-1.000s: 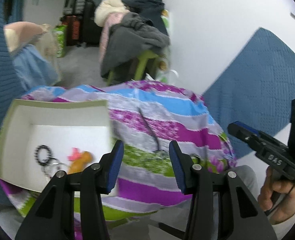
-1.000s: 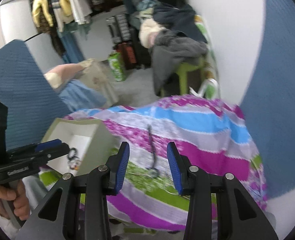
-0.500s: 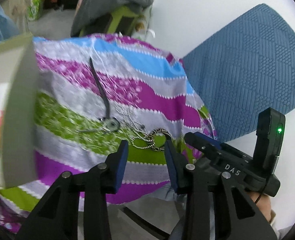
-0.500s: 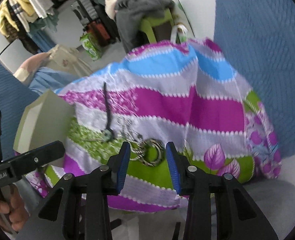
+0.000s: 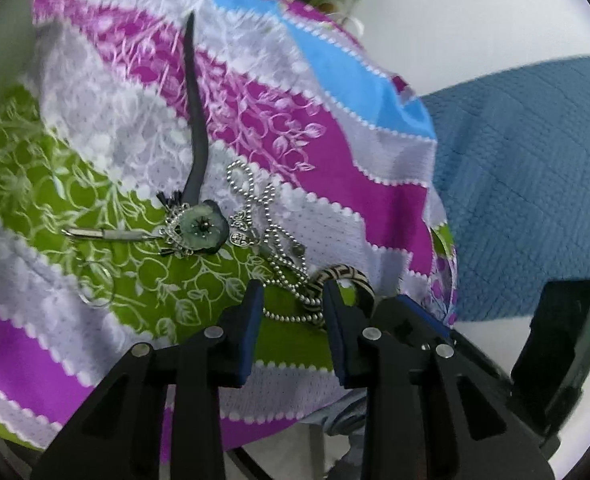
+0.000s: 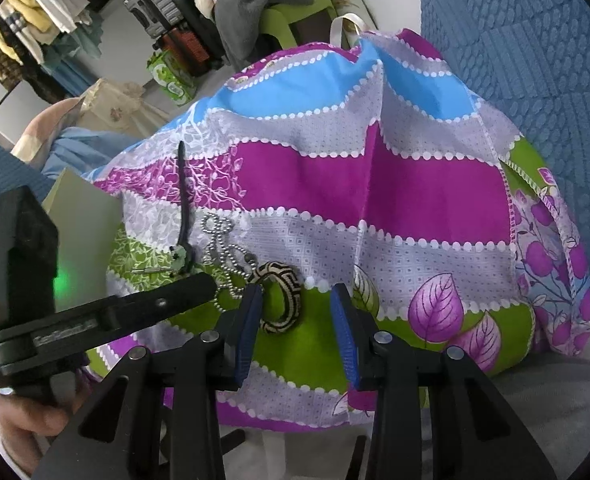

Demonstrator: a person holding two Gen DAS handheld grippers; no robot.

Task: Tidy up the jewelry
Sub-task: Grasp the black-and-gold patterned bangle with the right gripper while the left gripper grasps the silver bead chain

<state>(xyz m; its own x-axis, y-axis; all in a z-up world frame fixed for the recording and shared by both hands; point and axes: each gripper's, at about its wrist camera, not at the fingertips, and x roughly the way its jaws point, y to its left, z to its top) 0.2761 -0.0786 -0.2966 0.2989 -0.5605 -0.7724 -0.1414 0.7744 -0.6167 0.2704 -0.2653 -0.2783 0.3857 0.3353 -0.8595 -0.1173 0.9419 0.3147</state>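
Right wrist view — blurred lettering on left gripper (image 6: 205, 286), unreadable — jaws closing.

Black hand-held gripper (image 5: 291, 312); blue pads (image 5: 250, 332); silver screws.

Left gripper (image 5: 293, 300): pointing steeply downward, jaws closing, nothing pressing between pads. Right gripper (image 6: 297, 304): pointing steeply downward, jaws standing partly apart, gripping nothing. Hand (image 6: 27, 420): gripping left gripper's handle.

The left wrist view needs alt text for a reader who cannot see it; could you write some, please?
The left gripper, closing with nothing yet gripped, hangs over a bead chain and a woven bangle on a striped cloth. A flower pendant lies beyond; the right gripper is alongside.
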